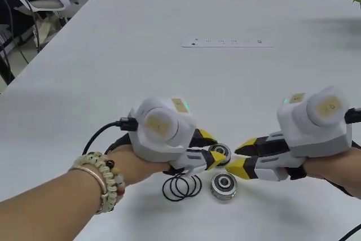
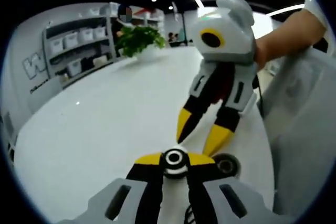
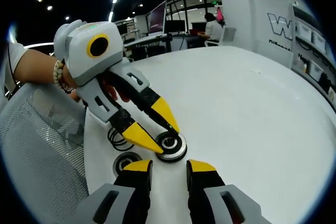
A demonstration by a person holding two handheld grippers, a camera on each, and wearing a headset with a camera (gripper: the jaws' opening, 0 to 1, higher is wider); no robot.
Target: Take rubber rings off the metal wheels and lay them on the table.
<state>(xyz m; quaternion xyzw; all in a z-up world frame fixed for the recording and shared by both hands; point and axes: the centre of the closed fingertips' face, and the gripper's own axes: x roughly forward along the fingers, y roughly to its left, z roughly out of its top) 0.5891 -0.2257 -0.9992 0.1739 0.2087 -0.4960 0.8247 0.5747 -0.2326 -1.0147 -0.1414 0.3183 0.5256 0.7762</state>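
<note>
Nearest us, about three rubber rings [image 1: 181,186] already lie overlapping on the table [image 1: 141,55], beside one loose wheel [image 1: 224,186]. Just beyond, our left gripper [image 1: 215,148] clamps the second wheel [image 1: 220,152]. Our right gripper [image 1: 237,158], jaws narrowly apart and empty, points at it. We judge stripping unfinished.

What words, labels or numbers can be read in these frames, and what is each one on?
"W": a large letter on the wall, where the rest of the word is cut off. It also shows in the left gripper view.
Smaller line under the "W": too blurred to read.
Strip on the table: its printed marks are too small to read.
</note>
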